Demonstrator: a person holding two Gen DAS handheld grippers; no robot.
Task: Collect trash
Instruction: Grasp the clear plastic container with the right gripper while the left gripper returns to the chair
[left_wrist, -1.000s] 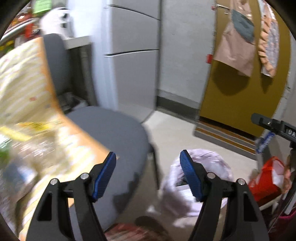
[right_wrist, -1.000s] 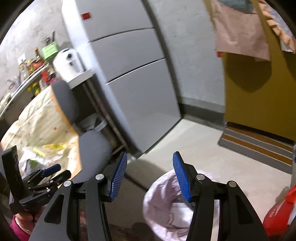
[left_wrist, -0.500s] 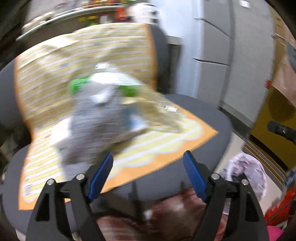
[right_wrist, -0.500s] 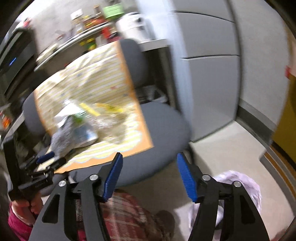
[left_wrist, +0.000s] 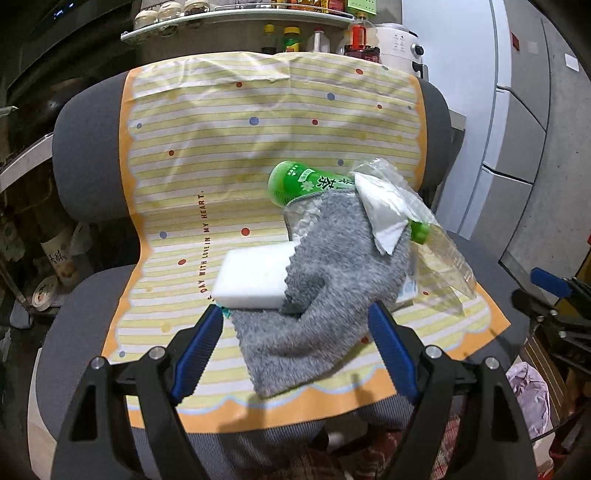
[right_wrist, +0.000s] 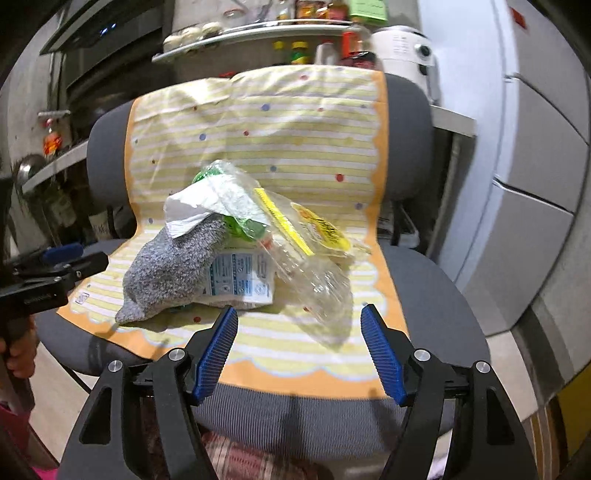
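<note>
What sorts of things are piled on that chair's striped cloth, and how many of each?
Green tea bottle: 1
Grey fluffy cloth: 1
White sponge block: 1
White paper tissue: 1
Clear plastic bag: 1
Printed white packet: 1
Total: 6

Home kitchen, cramped and lived-in. Evidence: curved glass shelf (left_wrist: 236, 16) along the back wall loaded with sauce bottles and lidded jars (left_wrist: 168, 8); white rounded countertop appliance (left_wrist: 400, 46), looks like a rice cooker or air fryer, on a ledge beside it; tall pale-grey multi-door fridge (right_wrist: 535, 177) on the right; dark built-in oven-type unit with a small blue indicator light (right_wrist: 107, 27) upper left; metal ladle (right_wrist: 27, 166) hanging at the left. Grey fabric office chair (left_wrist: 436, 122) draped with a yellow-striped polka-dot plastic sheet (left_wrist: 229, 147) parked in the middle. Bin lined with a pale lilac plastic bag (left_wrist: 528, 395) on the floor, lower right.
</note>
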